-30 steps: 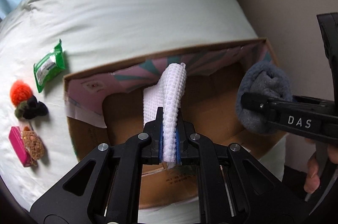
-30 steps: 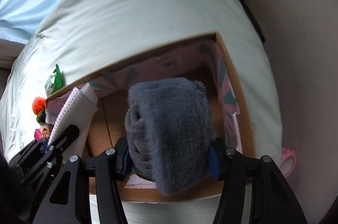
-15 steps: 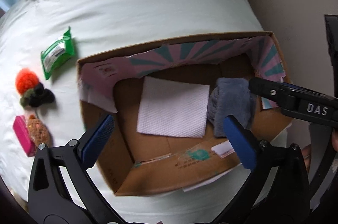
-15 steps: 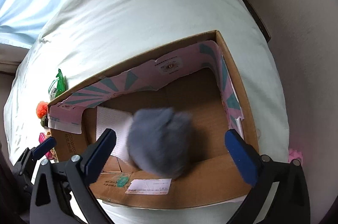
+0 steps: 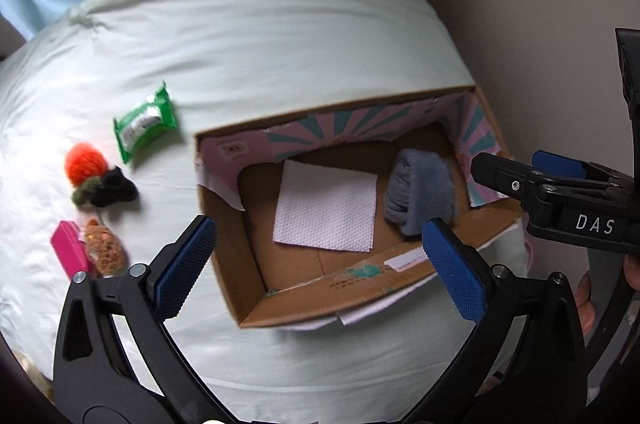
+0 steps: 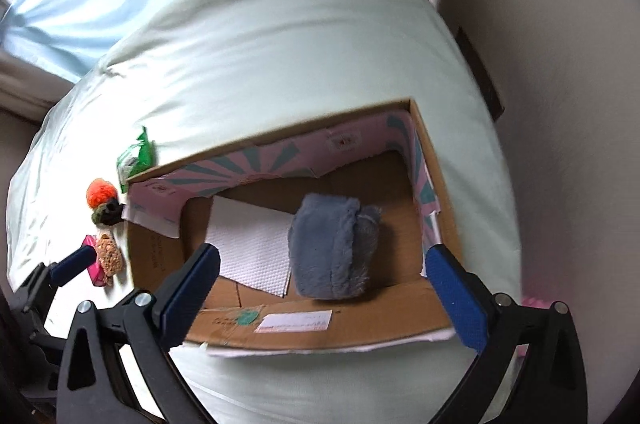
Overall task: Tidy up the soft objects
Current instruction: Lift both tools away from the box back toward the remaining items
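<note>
An open cardboard box point(image 5: 336, 294) point(image 6: 320, 330) sits on the pale bed. Inside it a white textured cloth point(image 5: 326, 212) point(image 6: 252, 252) lies flat on the left and a rolled grey fuzzy cloth point(image 5: 420, 193) point(image 6: 334, 244) lies on the right. My left gripper point(image 5: 320, 264) is open and empty above the box's near edge. My right gripper point(image 6: 324, 292) is open and empty above the box, and shows at the right of the left wrist view point(image 5: 532, 175).
Left of the box on the bed lie a green packet point(image 5: 144, 121) point(image 6: 136, 155), an orange pom-pom point(image 5: 86, 163) point(image 6: 102, 192) with dark scrunchies point(image 5: 106, 189), a pink block point(image 5: 70, 254) and a brown scrubby item point(image 5: 104, 246) point(image 6: 109, 254). A wall stands at the right.
Both grippers opened and let go: the white cloth and the grey cloth dropped into the box. Both grippers have since pulled back and up from the box.
</note>
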A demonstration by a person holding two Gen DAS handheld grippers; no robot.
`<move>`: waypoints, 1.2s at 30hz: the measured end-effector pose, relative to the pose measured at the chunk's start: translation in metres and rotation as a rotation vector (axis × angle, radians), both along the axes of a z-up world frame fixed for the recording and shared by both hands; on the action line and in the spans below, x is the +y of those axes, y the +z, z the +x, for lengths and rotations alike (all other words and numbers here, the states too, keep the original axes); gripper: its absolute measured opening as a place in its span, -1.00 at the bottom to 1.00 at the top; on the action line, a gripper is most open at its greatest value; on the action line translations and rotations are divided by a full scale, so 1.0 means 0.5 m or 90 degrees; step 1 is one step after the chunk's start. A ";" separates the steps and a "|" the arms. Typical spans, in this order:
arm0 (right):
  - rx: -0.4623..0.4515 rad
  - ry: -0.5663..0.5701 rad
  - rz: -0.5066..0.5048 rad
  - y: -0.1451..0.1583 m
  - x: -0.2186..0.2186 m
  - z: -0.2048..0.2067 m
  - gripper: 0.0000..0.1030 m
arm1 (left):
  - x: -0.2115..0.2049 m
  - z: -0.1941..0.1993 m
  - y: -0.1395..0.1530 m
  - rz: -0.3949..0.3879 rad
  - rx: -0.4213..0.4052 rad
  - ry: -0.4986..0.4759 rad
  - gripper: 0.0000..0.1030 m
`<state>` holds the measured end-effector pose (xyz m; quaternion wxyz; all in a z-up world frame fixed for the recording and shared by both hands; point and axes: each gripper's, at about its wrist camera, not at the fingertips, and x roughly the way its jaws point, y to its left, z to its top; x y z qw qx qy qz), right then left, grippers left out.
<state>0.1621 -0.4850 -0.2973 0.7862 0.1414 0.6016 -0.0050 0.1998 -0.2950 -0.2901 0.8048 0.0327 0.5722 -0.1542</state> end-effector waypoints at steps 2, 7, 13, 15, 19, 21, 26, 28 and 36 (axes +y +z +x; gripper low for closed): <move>-0.021 0.004 -0.010 0.039 0.006 -0.013 0.99 | 0.015 -0.016 0.042 -0.005 -0.022 0.002 0.99; -0.094 0.009 -0.034 0.158 0.042 -0.054 0.99 | 0.066 -0.060 0.142 -0.021 -0.072 0.013 0.99; -0.166 0.033 -0.086 0.283 0.118 -0.110 0.99 | 0.163 -0.124 0.256 -0.040 -0.129 0.038 0.99; -0.194 0.037 -0.085 0.323 0.148 -0.133 0.99 | 0.202 -0.147 0.290 -0.046 -0.144 0.051 0.99; -0.228 0.042 -0.066 0.373 0.205 -0.171 0.99 | 0.284 -0.199 0.350 -0.042 -0.189 0.084 0.99; -0.248 0.053 -0.068 0.394 0.243 -0.193 0.99 | 0.324 -0.225 0.376 -0.035 -0.211 0.099 0.99; -0.295 0.078 -0.066 0.435 0.331 -0.239 0.99 | 0.444 -0.284 0.423 -0.027 -0.254 0.146 0.99; -0.305 0.085 -0.054 0.441 0.358 -0.249 0.99 | 0.491 -0.300 0.431 -0.025 -0.262 0.164 0.99; -0.327 0.097 -0.025 0.449 0.483 -0.279 0.99 | 0.680 -0.334 0.413 -0.040 -0.251 0.222 0.99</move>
